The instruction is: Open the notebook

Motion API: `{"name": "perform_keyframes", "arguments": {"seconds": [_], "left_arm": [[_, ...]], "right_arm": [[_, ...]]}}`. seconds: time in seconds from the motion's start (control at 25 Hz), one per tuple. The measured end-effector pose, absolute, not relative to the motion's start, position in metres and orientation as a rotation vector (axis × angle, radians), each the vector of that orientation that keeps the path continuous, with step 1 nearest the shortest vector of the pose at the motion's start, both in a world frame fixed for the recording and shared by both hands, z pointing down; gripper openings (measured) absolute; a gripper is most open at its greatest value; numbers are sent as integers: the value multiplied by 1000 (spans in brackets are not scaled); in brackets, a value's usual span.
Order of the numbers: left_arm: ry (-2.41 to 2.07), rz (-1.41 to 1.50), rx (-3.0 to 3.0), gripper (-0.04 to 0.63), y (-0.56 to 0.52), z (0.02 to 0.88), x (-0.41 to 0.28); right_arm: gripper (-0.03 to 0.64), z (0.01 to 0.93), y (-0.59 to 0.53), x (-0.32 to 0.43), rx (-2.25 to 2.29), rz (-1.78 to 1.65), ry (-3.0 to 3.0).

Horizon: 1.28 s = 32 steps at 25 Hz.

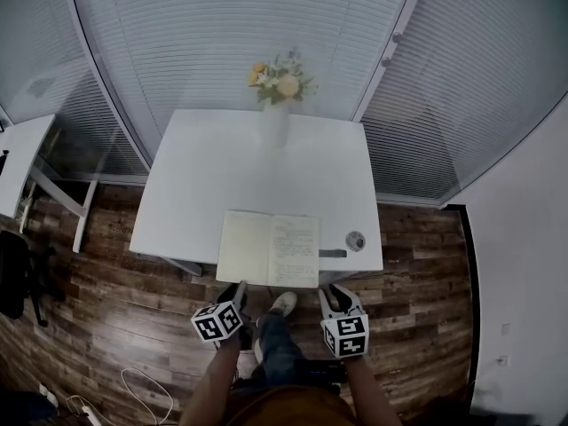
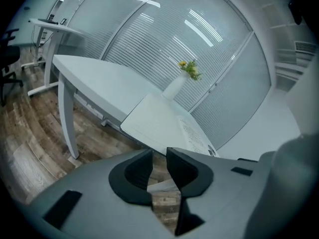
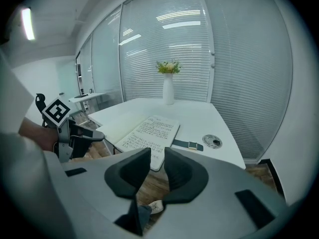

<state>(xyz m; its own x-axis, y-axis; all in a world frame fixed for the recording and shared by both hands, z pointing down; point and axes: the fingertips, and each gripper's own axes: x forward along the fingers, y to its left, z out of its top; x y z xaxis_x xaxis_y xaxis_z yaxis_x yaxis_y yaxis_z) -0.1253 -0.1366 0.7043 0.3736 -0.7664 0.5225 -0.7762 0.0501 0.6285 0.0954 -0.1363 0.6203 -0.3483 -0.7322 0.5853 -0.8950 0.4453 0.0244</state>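
The notebook [image 1: 268, 248] lies open at the near edge of the white table [image 1: 204, 176], left page blank, right page handwritten. It also shows in the left gripper view [image 2: 164, 123] and the right gripper view [image 3: 144, 131]. Both grippers hang below the table's front edge, apart from the notebook. My left gripper [image 1: 234, 295] [image 2: 159, 156] is open by a narrow gap, with only floor between its fingers. It also appears in the right gripper view [image 3: 84, 135]. My right gripper [image 1: 336, 296] [image 3: 157, 156] is open and holds nothing.
A white vase of flowers [image 1: 275, 105] stands at the table's far edge. Right of the notebook lie a dark strap [image 1: 333, 254] and a small round disc [image 1: 355, 240]. Another white desk [image 1: 22, 158] and a black chair [image 1: 13, 273] stand at the left. Cables [image 1: 142, 389] lie on the wooden floor.
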Motion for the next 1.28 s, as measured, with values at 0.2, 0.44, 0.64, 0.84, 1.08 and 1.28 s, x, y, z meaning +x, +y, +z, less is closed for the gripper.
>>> {"name": "perform_keyframes", "arguments": {"seconds": [0.2, 0.44, 0.64, 0.84, 1.08, 1.28], "left_arm": [[-1379, 16, 1653, 101, -137, 710, -126], [-1436, 78, 1623, 157, -135, 713, -133], [-1530, 117, 1639, 229, -127, 701, -151], [-1625, 153, 1770, 226, -131, 663, -160], [-1658, 244, 2051, 109, -143, 604, -135], [-1677, 269, 2233, 42, -147, 553, -110]], "right_arm": [[100, 616, -139, 96, 1370, 406, -2185], [100, 611, -140, 94, 1378, 396, -2201], [98, 599, -141, 93, 1412, 385, -2223], [80, 583, -144, 87, 1467, 348, -2257], [12, 554, -141, 87, 1544, 263, -2287], [12, 526, -141, 87, 1591, 188, -2321]]}}
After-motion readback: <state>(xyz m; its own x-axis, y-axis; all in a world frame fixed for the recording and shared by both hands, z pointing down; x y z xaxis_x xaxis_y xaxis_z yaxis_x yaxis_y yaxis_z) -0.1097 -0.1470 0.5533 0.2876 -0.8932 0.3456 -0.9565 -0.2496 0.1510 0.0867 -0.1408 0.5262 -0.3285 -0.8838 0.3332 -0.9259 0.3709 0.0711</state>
